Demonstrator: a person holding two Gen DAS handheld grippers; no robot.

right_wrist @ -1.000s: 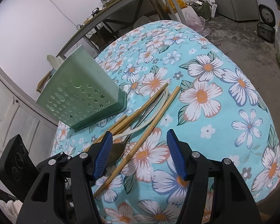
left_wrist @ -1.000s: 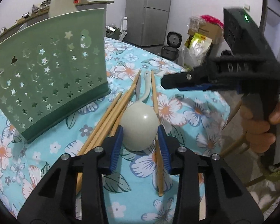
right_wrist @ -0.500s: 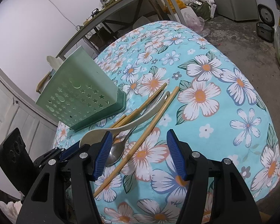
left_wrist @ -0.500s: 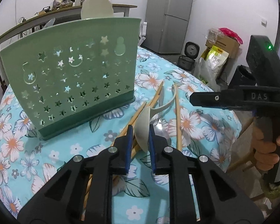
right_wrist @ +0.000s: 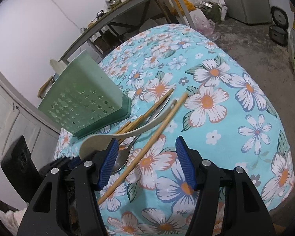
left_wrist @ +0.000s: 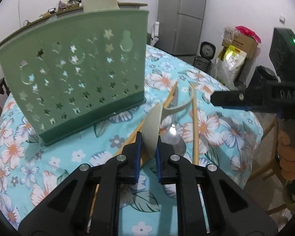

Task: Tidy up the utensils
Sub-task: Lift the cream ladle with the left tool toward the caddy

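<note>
My left hand-held gripper point(left_wrist: 148, 153) is closing, its pads clamped on the cream spoon point(left_wrist: 152, 129); my right hand-held gripper point(right_wrist: 147, 162) gapes wide above the chopsticks point(right_wrist: 147, 147)

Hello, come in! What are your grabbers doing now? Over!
Left gripper closing on pale spoon, bowl between pads. Right gripper open, empty. Holder close ahead; chopsticks, metal spoon on the table.

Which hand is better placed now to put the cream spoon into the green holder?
Left. The left gripper is closing on the cream spoon, facing the green holder. The right gripper is open and empty.
</note>
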